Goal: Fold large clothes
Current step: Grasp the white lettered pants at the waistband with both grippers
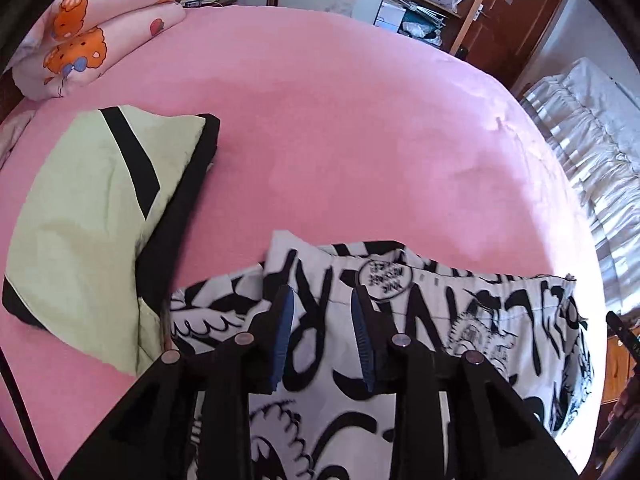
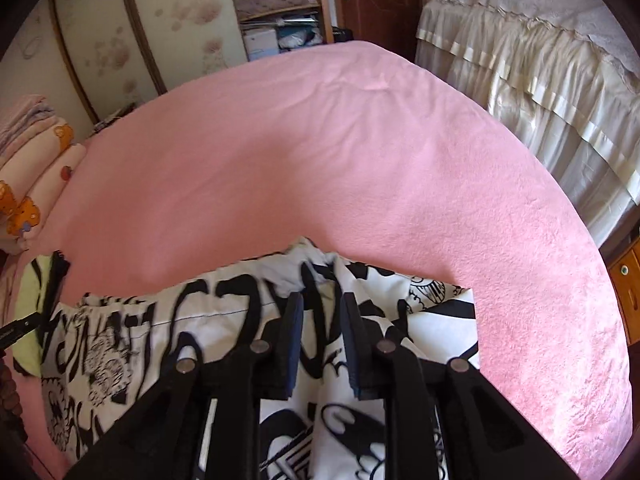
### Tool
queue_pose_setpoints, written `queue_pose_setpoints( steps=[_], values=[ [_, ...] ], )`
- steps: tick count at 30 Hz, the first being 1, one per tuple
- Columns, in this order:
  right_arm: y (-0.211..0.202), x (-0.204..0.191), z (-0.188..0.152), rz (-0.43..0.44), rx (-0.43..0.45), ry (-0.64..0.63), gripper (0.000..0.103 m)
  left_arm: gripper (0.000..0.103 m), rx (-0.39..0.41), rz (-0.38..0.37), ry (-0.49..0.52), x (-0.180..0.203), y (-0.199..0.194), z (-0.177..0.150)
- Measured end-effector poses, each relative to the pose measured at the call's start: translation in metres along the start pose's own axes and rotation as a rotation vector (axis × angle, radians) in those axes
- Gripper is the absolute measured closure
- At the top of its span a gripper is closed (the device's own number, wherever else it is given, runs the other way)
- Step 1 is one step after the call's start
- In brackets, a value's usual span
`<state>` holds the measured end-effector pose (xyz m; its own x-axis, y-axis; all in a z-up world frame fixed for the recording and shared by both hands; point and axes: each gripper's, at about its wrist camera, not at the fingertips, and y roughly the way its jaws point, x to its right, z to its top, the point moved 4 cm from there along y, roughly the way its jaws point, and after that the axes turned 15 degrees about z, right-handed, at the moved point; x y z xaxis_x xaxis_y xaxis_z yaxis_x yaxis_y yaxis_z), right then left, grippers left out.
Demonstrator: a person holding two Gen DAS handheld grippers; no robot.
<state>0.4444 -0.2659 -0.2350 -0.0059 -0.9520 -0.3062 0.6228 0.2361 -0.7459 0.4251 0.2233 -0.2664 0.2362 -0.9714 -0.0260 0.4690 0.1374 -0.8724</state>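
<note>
Both my hand-held grippers, left (image 1: pixel 322 300) and right (image 2: pixel 323 304), hang narrowly parted, empty, over the printed garment (image 1: pixel 460 312) on the bed (image 1: pixel 340 120). A fold seems just laid. Next I'd regrip an edge.

pink bedspread (image 1: pixel 360 120) | rolled cartoon quilt (image 1: pixel 100 20) far-left | cream frilled bed (image 2: pixel 540 60) right | wooden door (image 2: pixel 380 0)

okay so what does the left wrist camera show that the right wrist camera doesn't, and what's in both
Only the left wrist view shows the whole folded green and black garment lying flat; the right view catches just its edge. Only the right wrist view shows the wooden drawer past the bed's edge. Both show the black and white printed garment on the pink bed cover, the folded cartoon quilt, the cream ruffled cover, and open fingers above the print.
</note>
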Motion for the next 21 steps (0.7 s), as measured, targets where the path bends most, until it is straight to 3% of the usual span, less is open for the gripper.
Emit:
queue_pose_setpoints(
  steps=[3,5,7,12,14,18,21],
  values=[
    [-0.020,-0.026,-0.015,0.039,0.021,-0.039,0.084,0.070,-0.017,-0.041,-0.059,0.013,-0.021,-0.019],
    [-0.025,-0.050,-0.029,0.082,0.029,-0.056,0.084,0.059,-0.041,-0.077,-0.098,0.027,-0.034,-0.036],
    [-0.029,-0.073,-0.041,0.130,0.037,-0.064,0.084,0.058,-0.057,-0.133,-0.122,0.043,-0.049,-0.053],
    [-0.036,-0.117,-0.092,0.248,0.039,-0.130,0.085,0.058,-0.142,-0.109,-0.064,0.062,-0.065,-0.097],
    [-0.037,-0.133,-0.115,0.311,0.027,-0.155,0.093,0.058,-0.184,-0.108,-0.050,0.066,-0.068,-0.115],
    [-0.022,-0.152,-0.152,0.368,-0.096,-0.109,0.101,0.059,-0.242,-0.182,-0.048,0.078,-0.071,-0.144],
    [-0.021,-0.163,-0.167,0.403,-0.114,-0.096,0.101,0.072,-0.293,-0.248,-0.058,0.091,-0.068,-0.159]
  ],
)
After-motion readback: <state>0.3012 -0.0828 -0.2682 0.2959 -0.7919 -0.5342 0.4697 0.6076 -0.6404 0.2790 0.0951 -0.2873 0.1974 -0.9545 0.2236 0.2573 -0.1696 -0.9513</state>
